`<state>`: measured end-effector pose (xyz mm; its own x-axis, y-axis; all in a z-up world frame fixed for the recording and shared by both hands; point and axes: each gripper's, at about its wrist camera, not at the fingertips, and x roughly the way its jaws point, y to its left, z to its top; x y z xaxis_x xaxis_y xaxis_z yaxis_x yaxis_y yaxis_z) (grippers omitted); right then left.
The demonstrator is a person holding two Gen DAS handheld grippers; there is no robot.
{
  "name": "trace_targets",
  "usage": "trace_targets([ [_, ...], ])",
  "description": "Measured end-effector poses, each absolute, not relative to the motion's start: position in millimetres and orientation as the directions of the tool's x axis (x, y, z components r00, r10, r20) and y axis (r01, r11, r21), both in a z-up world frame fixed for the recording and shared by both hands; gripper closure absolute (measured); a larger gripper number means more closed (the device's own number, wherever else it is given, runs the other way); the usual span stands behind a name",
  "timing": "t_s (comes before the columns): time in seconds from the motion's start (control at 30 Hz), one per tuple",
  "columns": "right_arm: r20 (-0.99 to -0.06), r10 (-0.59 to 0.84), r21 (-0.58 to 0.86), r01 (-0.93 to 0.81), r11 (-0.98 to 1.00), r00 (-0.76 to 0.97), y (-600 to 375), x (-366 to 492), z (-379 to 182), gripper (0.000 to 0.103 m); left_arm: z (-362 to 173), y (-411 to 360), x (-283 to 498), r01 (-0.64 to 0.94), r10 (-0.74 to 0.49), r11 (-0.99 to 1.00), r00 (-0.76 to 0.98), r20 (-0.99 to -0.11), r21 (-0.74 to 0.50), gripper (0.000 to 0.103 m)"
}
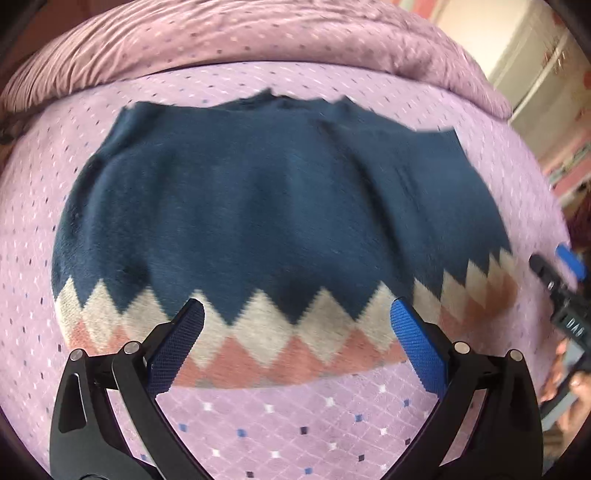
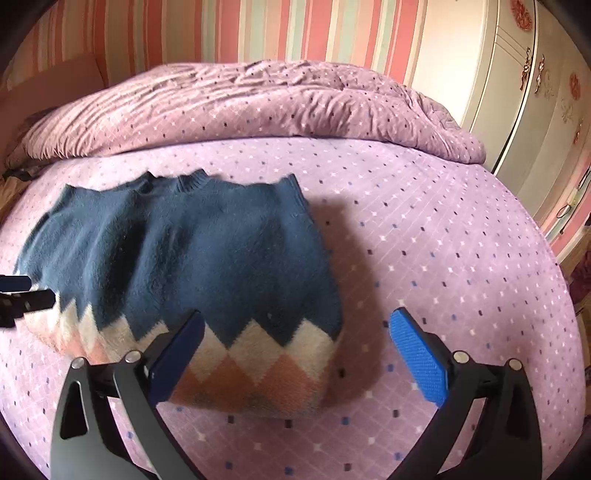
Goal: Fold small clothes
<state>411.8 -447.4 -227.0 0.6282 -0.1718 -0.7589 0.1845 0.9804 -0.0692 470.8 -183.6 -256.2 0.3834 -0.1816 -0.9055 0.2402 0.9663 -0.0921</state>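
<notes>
A small navy sweater (image 1: 266,192) with a cream and salmon diamond band at its hem lies flat on the lilac bedspread (image 1: 314,417), collar at the far side. My left gripper (image 1: 295,314) is open above the hem, nothing pinched between its blue pads. In the right wrist view the sweater (image 2: 192,251) lies left of centre. My right gripper (image 2: 297,325) stands wide open over the sweater's near right corner, holding nothing. Each gripper shows at the edge of the other's view: the right gripper (image 1: 561,273) beside the hem's right end, the left gripper (image 2: 22,291) at the hem's left end.
A rumpled lilac quilt (image 2: 258,99) is heaped along the far side of the bed. A white wardrobe (image 2: 535,92) and a striped wall (image 2: 258,29) stand behind. Bare bedspread (image 2: 443,240) stretches right of the sweater. A person's hand (image 1: 569,387) shows at the right edge.
</notes>
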Motion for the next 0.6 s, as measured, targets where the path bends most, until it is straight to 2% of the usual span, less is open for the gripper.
trace_targets([
  [0.17,-0.756,-0.185,-0.045,0.233,0.972,0.628,-462,405,-231,0.002,-268,-199,471,0.264,-0.144,0.964,0.393,-0.908,-0.039,0.003],
  [0.27,-0.828,-0.113,0.047,0.269,0.962,0.549,-478,405,-253,0.002,-280,-193,478,0.256,-0.140,0.966,0.360,-0.922,-0.047,0.003],
  [0.5,-0.830,0.047,0.278,0.341,0.898,0.555,-489,374,-284,0.002,-295,-189,486,0.244,-0.126,0.969,0.350,-0.928,-0.039,0.003],
  [0.6,-0.829,0.069,0.324,0.377,0.868,0.555,-488,370,-297,0.002,-296,-192,485,0.253,-0.115,0.967,0.355,-0.928,-0.023,0.003],
])
